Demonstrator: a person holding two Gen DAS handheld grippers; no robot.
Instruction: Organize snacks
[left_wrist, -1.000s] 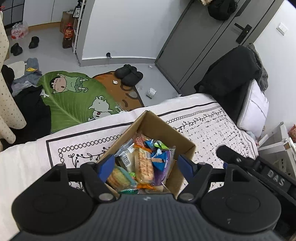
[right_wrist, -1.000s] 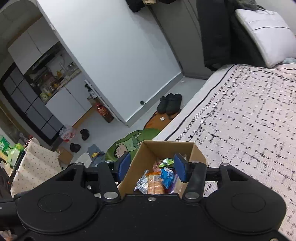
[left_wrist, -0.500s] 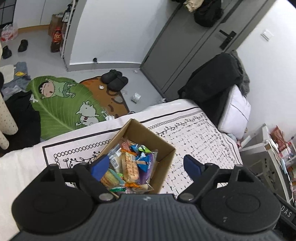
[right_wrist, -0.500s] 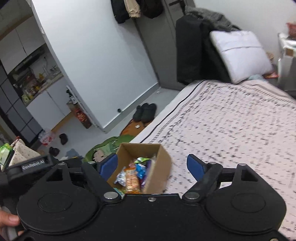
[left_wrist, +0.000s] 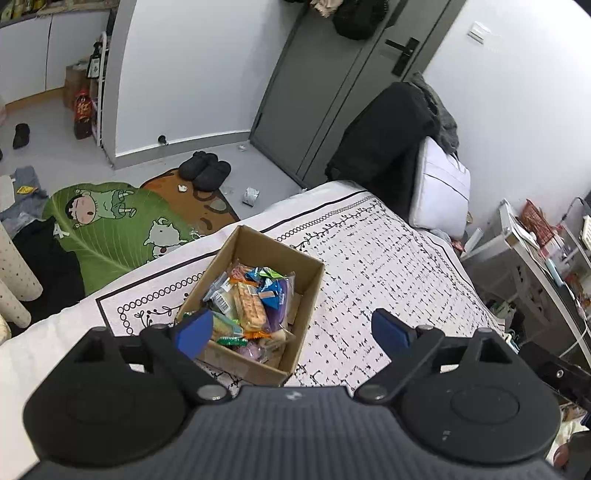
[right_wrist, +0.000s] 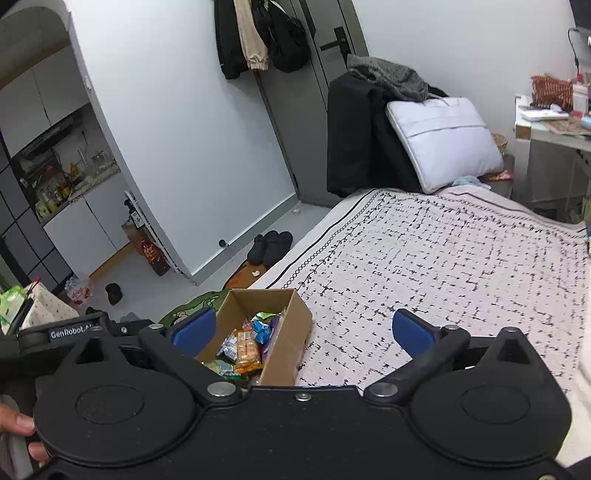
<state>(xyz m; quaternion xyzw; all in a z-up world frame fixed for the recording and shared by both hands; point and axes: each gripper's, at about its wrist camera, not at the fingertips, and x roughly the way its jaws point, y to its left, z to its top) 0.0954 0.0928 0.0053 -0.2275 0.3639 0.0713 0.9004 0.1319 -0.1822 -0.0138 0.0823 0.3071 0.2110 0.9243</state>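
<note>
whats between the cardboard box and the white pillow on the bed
Only bare patterned bedspread: nothing lies between the cardboard box and the white pillow. The right wrist view shows that stretch most fully.

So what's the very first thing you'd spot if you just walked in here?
Probably the open cardboard box on the patterned bedspread, stuffed with bright snack packets. Next, the green cartoon rug on the floor beside the bed, with black slippers at its far end. Up close, both sets of blue-tipped tongs, left and right, have just been opening and hold nothing.
</note>
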